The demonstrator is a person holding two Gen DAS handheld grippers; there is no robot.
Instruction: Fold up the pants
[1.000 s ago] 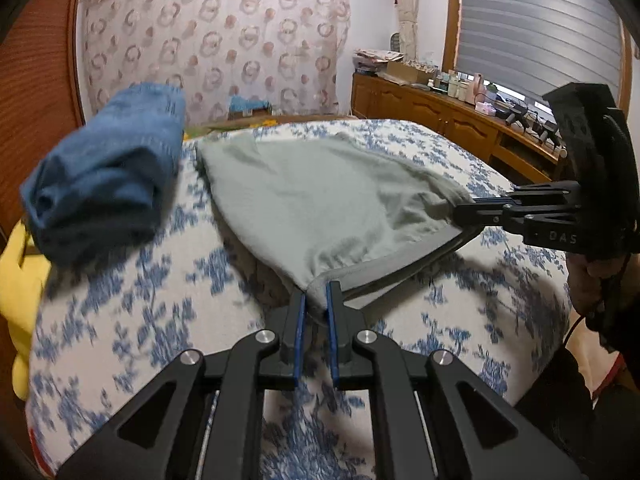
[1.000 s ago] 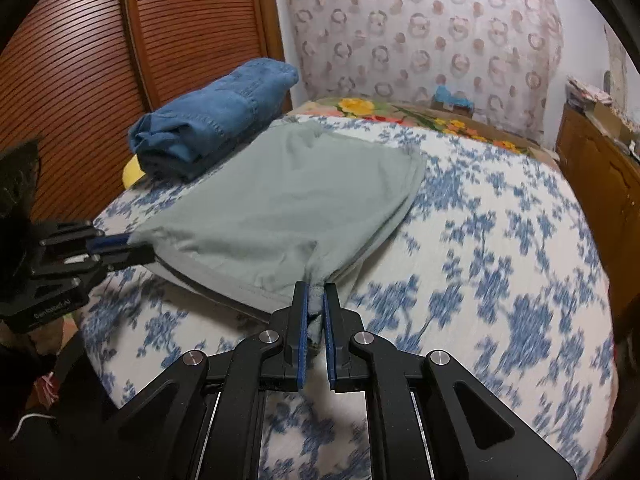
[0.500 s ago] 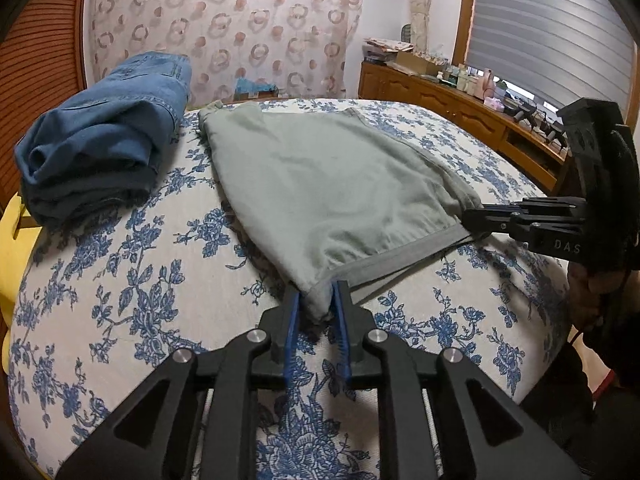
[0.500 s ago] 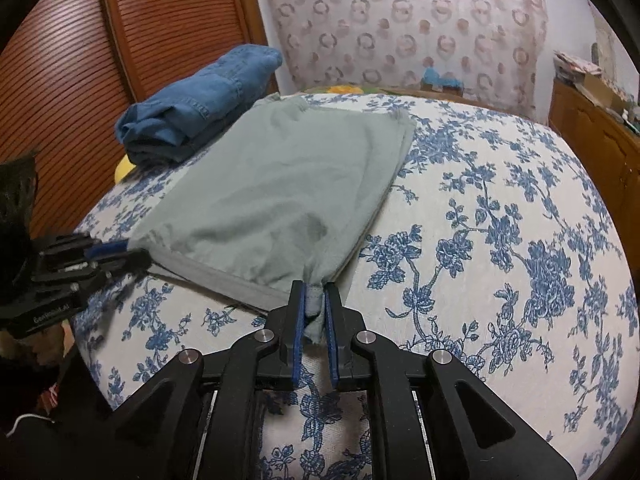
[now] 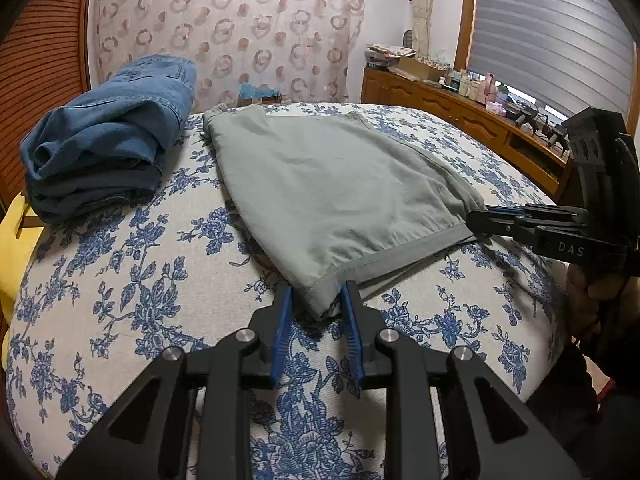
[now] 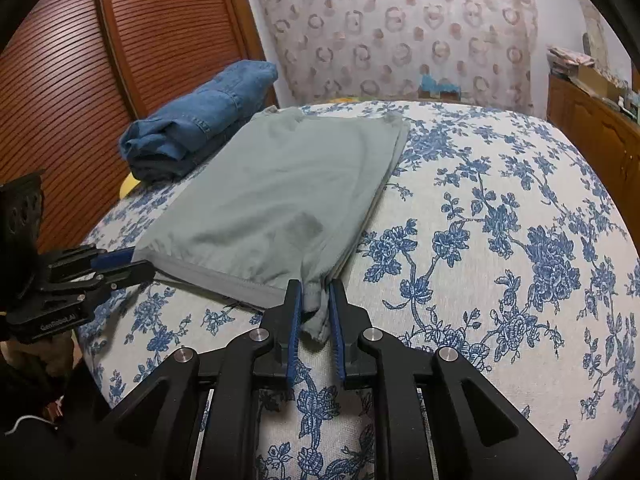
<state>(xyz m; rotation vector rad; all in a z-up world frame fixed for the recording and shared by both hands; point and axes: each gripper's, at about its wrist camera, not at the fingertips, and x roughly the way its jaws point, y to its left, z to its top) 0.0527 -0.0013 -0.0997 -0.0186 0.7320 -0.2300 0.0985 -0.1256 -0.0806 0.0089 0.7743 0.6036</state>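
Grey-green pants [image 5: 332, 192] lie folded flat on the blue-flowered bed cover [image 5: 120, 280], waistband edge toward me. My left gripper [image 5: 316, 292] sits at the near left corner of that edge. Its jaws are opening, and the corner lies loose between the blue pads [image 5: 282, 320]. My right gripper [image 6: 314, 286] is at the other corner of the pants [image 6: 272, 184]. Its jaws are opening too, with a limp fold of cloth hanging between them. Each gripper shows in the other's view: the right gripper [image 5: 476, 216] and the left gripper [image 6: 120, 264].
Folded blue jeans [image 5: 108, 136] lie at the far left of the bed, beside the pants. Something yellow [image 5: 12, 248] pokes out at the bed's left edge. A wooden louvred door [image 6: 80, 80] stands on the left. A cluttered wooden sideboard [image 5: 460, 116] runs along the right.
Both grippers have sunk with the pants' edge onto the bed, where the cloth now lies flat. Both pairs of jaws have spread apart and their hold on the corners has loosened.
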